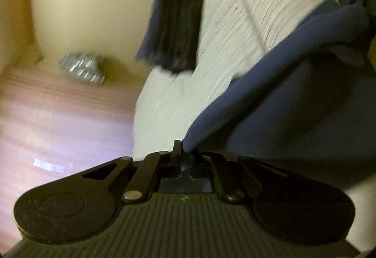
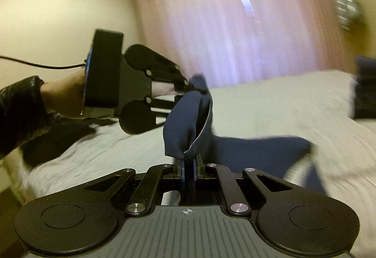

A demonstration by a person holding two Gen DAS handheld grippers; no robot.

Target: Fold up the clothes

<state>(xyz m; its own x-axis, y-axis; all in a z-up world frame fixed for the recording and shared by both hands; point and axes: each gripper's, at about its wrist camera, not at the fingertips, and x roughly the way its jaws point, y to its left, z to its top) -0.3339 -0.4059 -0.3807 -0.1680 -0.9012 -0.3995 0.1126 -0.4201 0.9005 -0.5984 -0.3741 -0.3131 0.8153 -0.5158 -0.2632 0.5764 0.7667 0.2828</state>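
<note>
Navy garment (image 2: 185,121) — pinched by both grippers' fingers, left (image 2: 191,86) and right (image 2: 188,161) — above bed (image 2: 270,103).

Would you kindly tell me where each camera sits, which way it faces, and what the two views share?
Left wrist: on the left gripper, facing along its fingers across the bed to a dark folded stack, wall and curtain; its jaws pinch the navy garment.
Right wrist: on the right gripper, facing across the bed to the curtain; shows the left gripper, a hand and sleeve.
Shared: garment, bed, curtain, stack.
</note>
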